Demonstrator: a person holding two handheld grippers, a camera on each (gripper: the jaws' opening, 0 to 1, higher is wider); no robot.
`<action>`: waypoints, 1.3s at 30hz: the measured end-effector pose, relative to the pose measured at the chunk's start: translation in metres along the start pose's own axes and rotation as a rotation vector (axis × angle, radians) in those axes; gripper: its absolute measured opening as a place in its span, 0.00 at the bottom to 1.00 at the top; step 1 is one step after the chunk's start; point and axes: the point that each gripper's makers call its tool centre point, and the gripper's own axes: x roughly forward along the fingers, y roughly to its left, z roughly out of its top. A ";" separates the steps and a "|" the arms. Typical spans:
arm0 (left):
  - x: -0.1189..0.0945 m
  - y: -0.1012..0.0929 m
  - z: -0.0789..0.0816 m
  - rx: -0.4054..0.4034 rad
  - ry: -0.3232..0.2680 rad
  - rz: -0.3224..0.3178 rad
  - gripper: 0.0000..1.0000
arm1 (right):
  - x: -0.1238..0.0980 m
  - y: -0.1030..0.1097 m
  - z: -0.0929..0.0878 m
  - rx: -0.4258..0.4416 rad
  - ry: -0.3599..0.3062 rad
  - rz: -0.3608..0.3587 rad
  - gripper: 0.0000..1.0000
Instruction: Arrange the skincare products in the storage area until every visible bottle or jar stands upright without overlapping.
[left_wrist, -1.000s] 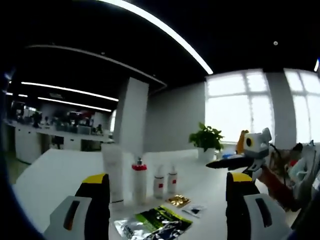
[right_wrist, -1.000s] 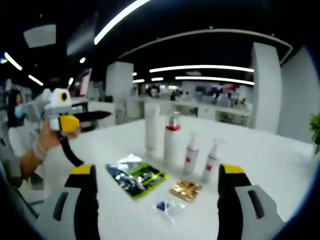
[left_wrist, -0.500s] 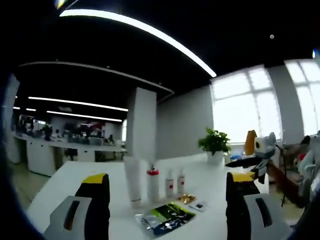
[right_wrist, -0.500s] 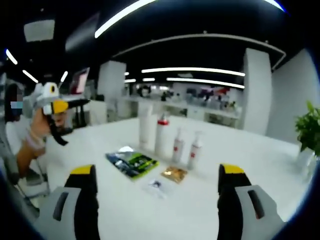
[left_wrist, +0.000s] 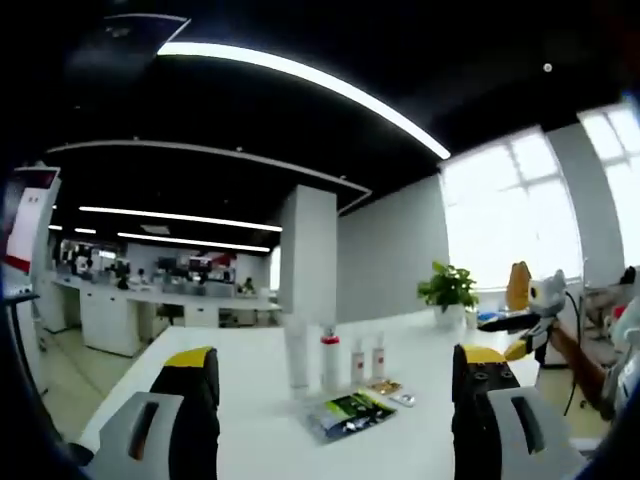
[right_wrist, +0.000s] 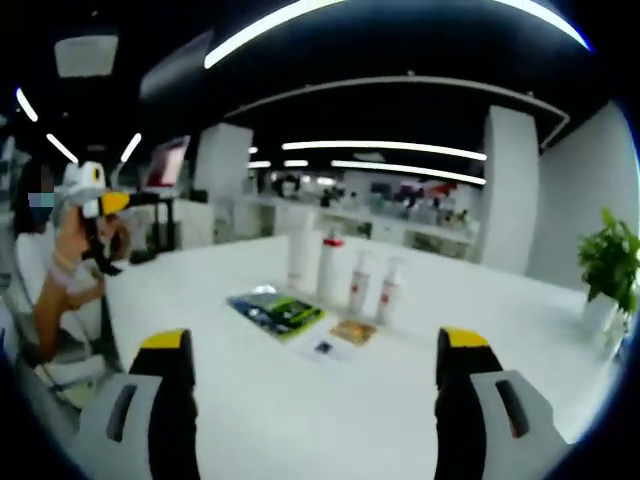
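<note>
Left gripper view: left hand-held gripper (left_wrist: 335, 400) spread wide, holding nothing. On the white table (left_wrist: 250, 440) a tall white tube (left_wrist: 297, 354), red-capped bottle (left_wrist: 330, 358) and two small pump bottles (left_wrist: 368, 360) stand upright in a row, none overlapping. Green sachet (left_wrist: 349, 412) and smaller packets lie flat in front. Right hand-held gripper (left_wrist: 520, 325) enters well to the right.

Right gripper view: right hand-held gripper (right_wrist: 312, 400) also fully open and empty. Same row upright behind the sachet; looks done, though the bottles are too small to be sure.

Versus 0.5 s ago: both views sit further back, products smaller; nothing on the table moved.
</note>
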 end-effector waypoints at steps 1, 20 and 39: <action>-0.003 -0.002 0.002 -0.001 -0.015 0.005 1.00 | -0.003 0.002 0.000 -0.006 0.000 -0.004 1.00; -0.055 -0.040 -0.027 0.036 0.033 0.012 1.00 | -0.061 0.025 -0.004 -0.026 -0.037 -0.035 1.00; -0.060 -0.041 -0.058 -0.059 0.065 0.012 1.00 | -0.088 0.017 -0.045 0.100 -0.070 -0.097 1.00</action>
